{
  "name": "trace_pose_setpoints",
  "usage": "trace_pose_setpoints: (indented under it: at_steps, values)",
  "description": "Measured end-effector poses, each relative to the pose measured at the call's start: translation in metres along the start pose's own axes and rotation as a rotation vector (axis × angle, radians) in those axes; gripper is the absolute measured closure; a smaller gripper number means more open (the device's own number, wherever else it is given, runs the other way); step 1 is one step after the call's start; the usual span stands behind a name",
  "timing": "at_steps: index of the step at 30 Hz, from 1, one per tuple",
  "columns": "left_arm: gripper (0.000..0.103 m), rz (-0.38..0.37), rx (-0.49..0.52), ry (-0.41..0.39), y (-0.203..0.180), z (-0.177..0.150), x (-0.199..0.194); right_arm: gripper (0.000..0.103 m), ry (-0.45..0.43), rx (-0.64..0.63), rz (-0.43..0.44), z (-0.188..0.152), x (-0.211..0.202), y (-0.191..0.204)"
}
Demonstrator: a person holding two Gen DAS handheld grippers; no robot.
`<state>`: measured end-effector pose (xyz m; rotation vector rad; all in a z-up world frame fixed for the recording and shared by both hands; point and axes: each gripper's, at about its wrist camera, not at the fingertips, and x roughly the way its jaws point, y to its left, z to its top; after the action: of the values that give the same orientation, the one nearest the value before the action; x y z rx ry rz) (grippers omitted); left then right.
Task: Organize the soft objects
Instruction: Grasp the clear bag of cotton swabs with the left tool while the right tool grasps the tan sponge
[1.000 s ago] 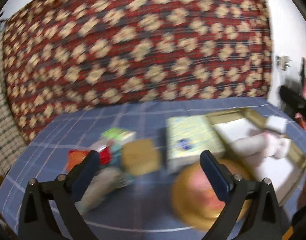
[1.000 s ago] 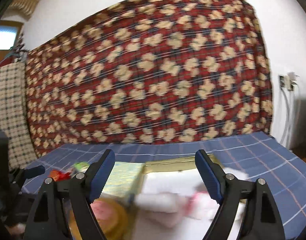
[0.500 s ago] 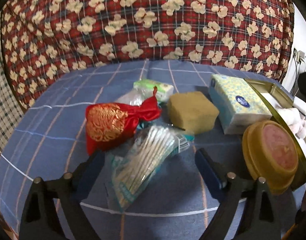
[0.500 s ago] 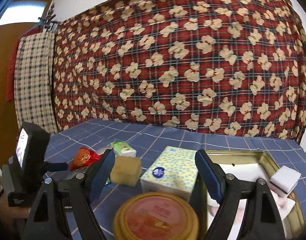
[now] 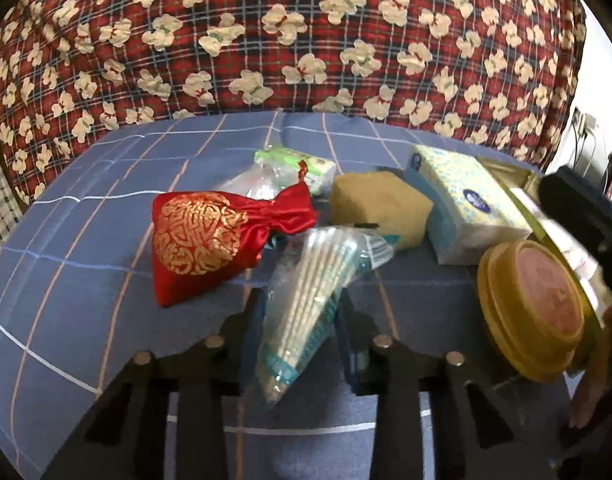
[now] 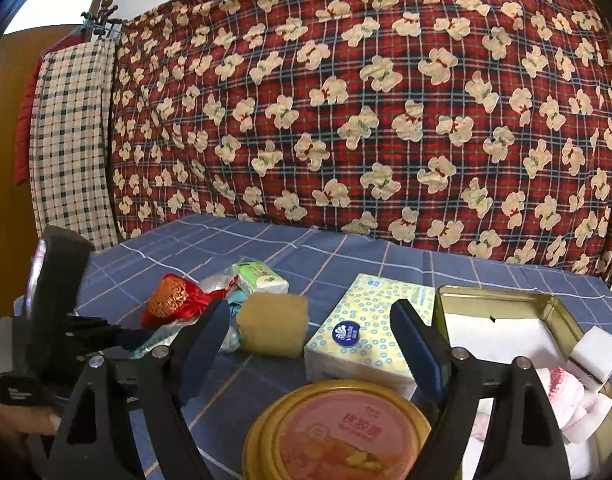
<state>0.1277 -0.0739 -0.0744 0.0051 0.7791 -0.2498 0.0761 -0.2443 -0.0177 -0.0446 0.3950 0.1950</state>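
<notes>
Cotton swabs in their clear packet (image 5: 314,292) lie on the blue checked table (image 5: 78,280), narrow end toward the left gripper (image 5: 298,328), whose jaws sit close on either side — whether they already pinch it, I cannot tell. Beside it a red drawstring pouch (image 5: 202,240), then a tan sponge (image 5: 380,208) and a tissue pack (image 5: 466,208). Farther right, the right gripper (image 6: 310,344) hangs spread and empty near the open gold tin (image 6: 502,300) — likely the destination.
</notes>
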Motion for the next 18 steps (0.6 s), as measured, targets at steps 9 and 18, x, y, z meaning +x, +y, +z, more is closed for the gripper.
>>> trace_pose_setpoints:
  at_steps: [9,18]
  values:
    - [0.075,-0.046,-0.085,-0.123,0.02,-0.005,-0.025,0.019,0.087,0.013,-0.013,0.006,0.021,0.002]
    - [0.075,-0.036,-0.153,-0.242,0.035,0.008,-0.049,0.019,0.201,-0.008,0.034,0.026,0.054,0.019]
